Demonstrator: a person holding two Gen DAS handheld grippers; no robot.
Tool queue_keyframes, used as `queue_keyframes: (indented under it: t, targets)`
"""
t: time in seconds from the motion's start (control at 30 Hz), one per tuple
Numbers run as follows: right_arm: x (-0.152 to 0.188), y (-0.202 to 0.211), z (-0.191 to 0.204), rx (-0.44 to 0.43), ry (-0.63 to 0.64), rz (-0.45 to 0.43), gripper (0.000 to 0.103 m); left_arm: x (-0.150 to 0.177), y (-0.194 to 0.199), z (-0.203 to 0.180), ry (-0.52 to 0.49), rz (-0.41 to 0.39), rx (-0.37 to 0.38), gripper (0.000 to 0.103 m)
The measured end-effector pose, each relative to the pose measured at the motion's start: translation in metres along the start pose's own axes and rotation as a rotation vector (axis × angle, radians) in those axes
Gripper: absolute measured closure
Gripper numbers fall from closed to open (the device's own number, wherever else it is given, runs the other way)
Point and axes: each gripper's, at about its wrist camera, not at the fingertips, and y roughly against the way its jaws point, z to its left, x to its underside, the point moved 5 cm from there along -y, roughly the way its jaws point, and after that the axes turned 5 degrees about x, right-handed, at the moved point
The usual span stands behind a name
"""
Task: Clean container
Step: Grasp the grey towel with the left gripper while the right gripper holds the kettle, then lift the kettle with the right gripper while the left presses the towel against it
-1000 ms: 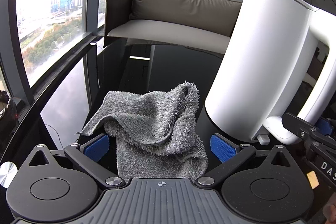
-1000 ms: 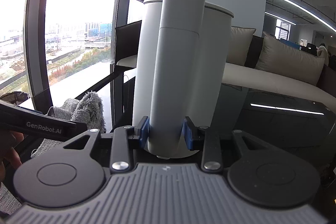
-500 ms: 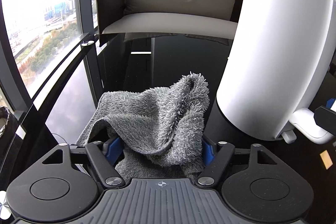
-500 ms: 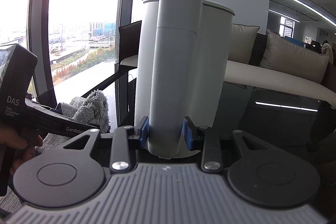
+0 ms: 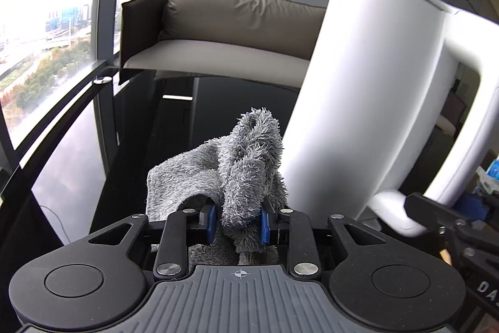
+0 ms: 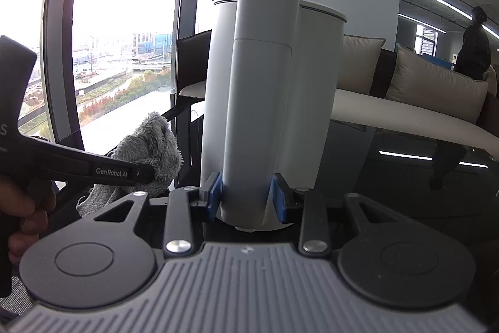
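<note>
A tall white container with a big side handle leans on the right of the left wrist view. My right gripper is shut on that handle, the container body rising behind it. A fluffy grey cloth is bunched upward between the blue pads of my left gripper, which is shut on it just left of the container's base. In the right wrist view the cloth shows at the left, beside the left gripper's black body and a hand.
A glossy black table lies under everything. A beige and brown sofa stands behind it, with tall windows on the left. A person stands far off at the right.
My left gripper went from open around the flat cloth to shut on it, and the cloth now stands bunched and lifted. The right gripper kept its hold on the handle.
</note>
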Motion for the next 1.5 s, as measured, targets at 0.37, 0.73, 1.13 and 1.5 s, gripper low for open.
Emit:
queue_keyframes:
  t: [0.37, 0.73, 1.13, 1.5]
  targets:
    - [0.002, -0.001, -0.002, -0.040, 0.008, 0.014, 0.068, -0.027, 0.020, -0.037, 0.026, -0.071, 0.274, 0.079]
    - [0.002, -0.001, 0.002, -0.043, 0.022, 0.019, 0.068, -0.035, 0.030, -0.066, 0.029, -0.080, 0.422, 0.079]
    - [0.001, -0.005, 0.001, -0.033, 0.030, 0.028, 0.068, -0.038, -0.001, -0.051, 0.181, -0.042, 0.536, 0.079]
    - [0.001, -0.003, 0.002, -0.029, 0.032, 0.030, 0.068, -0.020, -0.050, -0.037, 0.256, 0.041, 0.563, 0.079]
